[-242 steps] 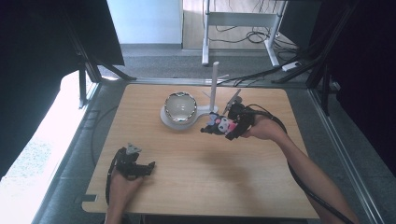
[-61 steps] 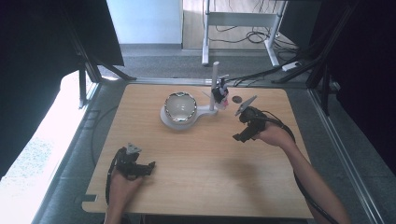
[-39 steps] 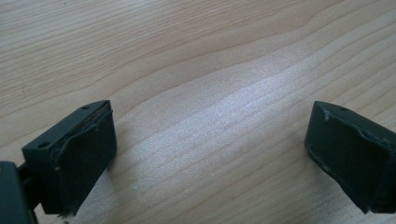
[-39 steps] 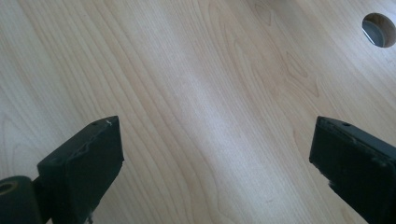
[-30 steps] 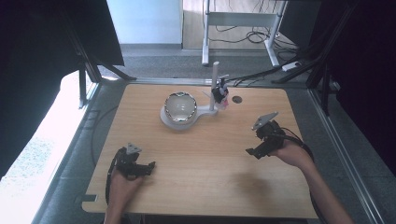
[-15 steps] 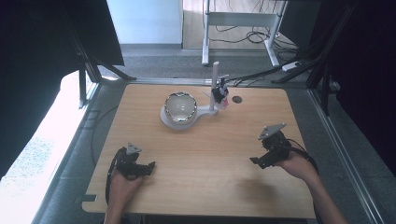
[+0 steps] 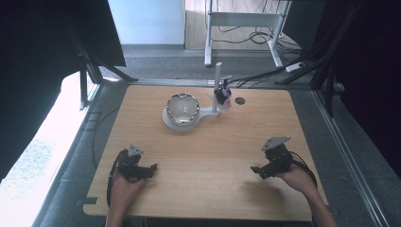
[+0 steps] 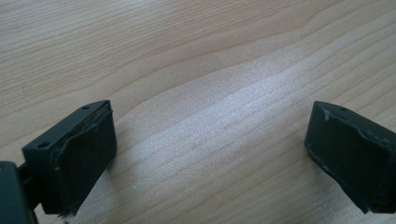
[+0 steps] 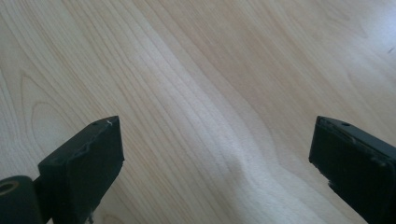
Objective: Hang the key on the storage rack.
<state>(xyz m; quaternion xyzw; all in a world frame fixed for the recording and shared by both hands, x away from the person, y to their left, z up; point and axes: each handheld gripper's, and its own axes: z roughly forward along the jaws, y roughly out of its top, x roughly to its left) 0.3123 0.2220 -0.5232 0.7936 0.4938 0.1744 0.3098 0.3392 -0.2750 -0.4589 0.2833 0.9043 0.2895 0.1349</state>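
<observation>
A white stand (image 7: 216, 90) with a round base holding a shiny bowl (image 7: 182, 108) sits at the far middle of the wooden table (image 7: 208, 142). A small black and pink object (image 7: 222, 94) hangs on the stand's post. My left gripper (image 7: 152, 169) rests low at the near left, open, with bare wood between its jaws (image 8: 210, 154). My right gripper (image 7: 255, 171) is at the near right, also open over bare wood (image 9: 215, 158). Both are far from the stand.
A small dark round spot (image 7: 240, 100) lies on the table right of the stand. Black frame bars and cables run along the table's far and side edges. A white desk frame (image 7: 246, 21) stands beyond on the floor.
My right gripper left the black and pink object on the stand's post, then drew back toward the near right edge. The left gripper has stayed in place.
</observation>
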